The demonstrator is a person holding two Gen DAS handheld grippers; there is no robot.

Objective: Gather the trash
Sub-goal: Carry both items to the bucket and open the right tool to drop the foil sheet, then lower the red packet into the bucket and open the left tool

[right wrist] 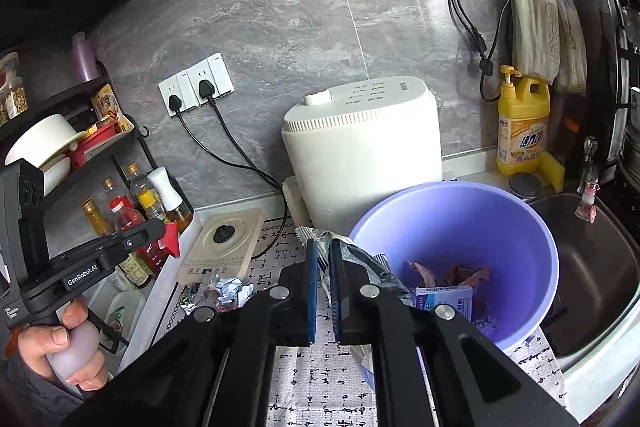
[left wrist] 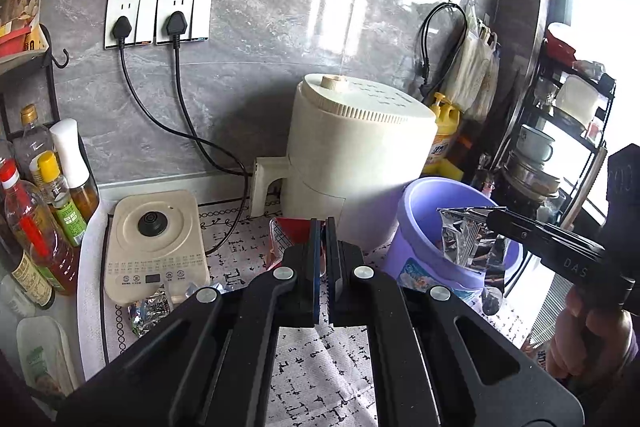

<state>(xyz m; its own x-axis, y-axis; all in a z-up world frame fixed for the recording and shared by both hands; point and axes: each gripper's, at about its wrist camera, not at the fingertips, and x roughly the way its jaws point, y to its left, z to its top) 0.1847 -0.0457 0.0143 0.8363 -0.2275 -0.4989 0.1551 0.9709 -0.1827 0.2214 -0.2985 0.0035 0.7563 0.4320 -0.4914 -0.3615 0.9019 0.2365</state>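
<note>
Crinkled silver foil wrapper [left wrist: 468, 239] is pinched by right gripper [right wrist: 324, 259] over purple bucket [right wrist: 460, 211]. Red wrapper [right wrist: 173, 237], creased w/ clear edge, is clamped in left gripper [left wrist: 325, 227].

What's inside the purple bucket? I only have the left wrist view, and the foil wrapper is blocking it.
Observer: A blue-and-white box and some brown scraps lie at the bottom of the bucket.
Operator: What's just right of it?
Observer: A sink, right beside the bucket.
Operator: Any loose trash my hand-held gripper hides?
Observer: A crumpled paper ball lies on the mat, in front of the cooker base.
</note>
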